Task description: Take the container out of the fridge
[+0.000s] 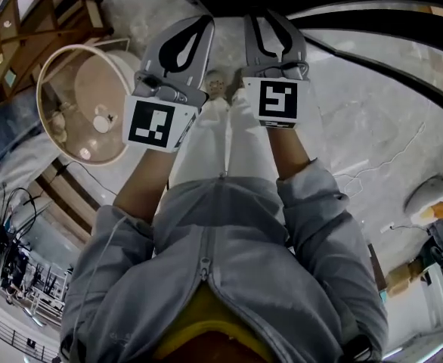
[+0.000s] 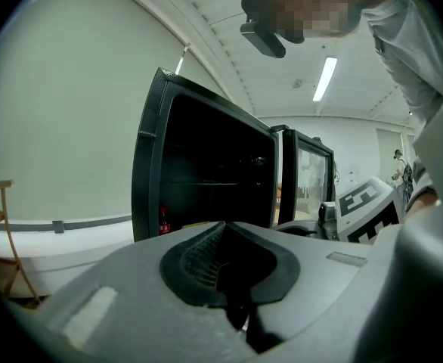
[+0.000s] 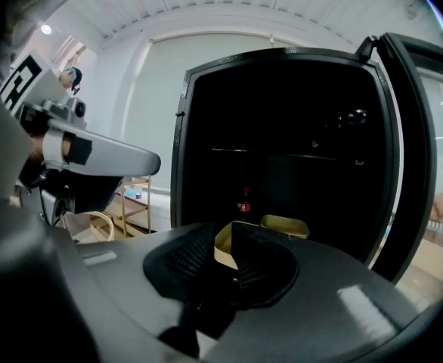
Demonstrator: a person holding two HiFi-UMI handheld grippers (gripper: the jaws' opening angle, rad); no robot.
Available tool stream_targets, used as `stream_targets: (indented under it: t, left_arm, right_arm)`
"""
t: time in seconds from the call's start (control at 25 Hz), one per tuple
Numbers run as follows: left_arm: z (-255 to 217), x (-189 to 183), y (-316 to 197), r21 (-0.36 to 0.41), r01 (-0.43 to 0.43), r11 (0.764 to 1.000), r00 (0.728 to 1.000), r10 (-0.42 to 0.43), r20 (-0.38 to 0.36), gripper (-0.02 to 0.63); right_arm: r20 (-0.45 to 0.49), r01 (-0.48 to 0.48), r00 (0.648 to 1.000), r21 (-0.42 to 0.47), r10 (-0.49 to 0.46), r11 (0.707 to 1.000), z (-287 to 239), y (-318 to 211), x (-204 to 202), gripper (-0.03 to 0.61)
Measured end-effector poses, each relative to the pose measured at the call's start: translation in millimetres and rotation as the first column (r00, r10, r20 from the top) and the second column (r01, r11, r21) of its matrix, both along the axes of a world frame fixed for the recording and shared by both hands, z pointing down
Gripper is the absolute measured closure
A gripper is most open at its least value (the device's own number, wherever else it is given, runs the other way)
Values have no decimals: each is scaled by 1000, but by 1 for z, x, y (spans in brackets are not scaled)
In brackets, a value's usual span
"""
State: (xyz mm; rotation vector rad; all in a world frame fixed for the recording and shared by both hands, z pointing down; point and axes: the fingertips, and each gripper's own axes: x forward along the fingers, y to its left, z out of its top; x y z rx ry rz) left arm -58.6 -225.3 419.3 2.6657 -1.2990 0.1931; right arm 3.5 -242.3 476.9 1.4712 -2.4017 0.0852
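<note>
The black fridge (image 3: pixel 282 127) stands open ahead of me, its glass door (image 3: pixel 422 150) swung out to the right. A shallow yellow container (image 3: pixel 286 226) sits on a low shelf inside, near a small red bottle (image 3: pixel 244 200). More yellow shows through the gap between the right gripper's tips. My right gripper (image 3: pixel 223 233) is slightly open with nothing in it, still short of the fridge. My left gripper (image 2: pixel 225 224) is shut and empty, facing the fridge (image 2: pixel 206 172) from its left. In the head view the left gripper (image 1: pixel 205 21) and the right gripper (image 1: pixel 267 17) are side by side in front of my body.
A round pale basket-like stand (image 1: pixel 78 104) is on the floor to my left, beside wooden shelving (image 1: pixel 25 36). A wooden rack (image 3: pixel 134 195) stands left of the fridge. Cables and equipment lie at the lower left (image 1: pixel 10 255) and right (image 1: pixel 433 203) of the marble floor.
</note>
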Motion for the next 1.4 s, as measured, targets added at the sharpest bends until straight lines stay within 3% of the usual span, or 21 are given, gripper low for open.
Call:
stream_targets:
  t: [0.56, 0.96, 1.4]
  left_arm:
    - [63, 4, -26, -33, -27, 999, 1000, 27, 6, 609]
    - [94, 1, -32, -76, -25, 997, 998, 29, 51, 609]
    - [107, -3, -44, -90, -26, 996, 997, 33, 77, 609]
  right_arm:
    - [-8, -74, 997, -59, 73, 996, 84, -42, -3, 362]
    - [54, -138, 988, -138, 146, 981, 128, -62, -1, 241]
    - [66, -117, 989, -201, 132, 973, 160, -94, -17, 132]
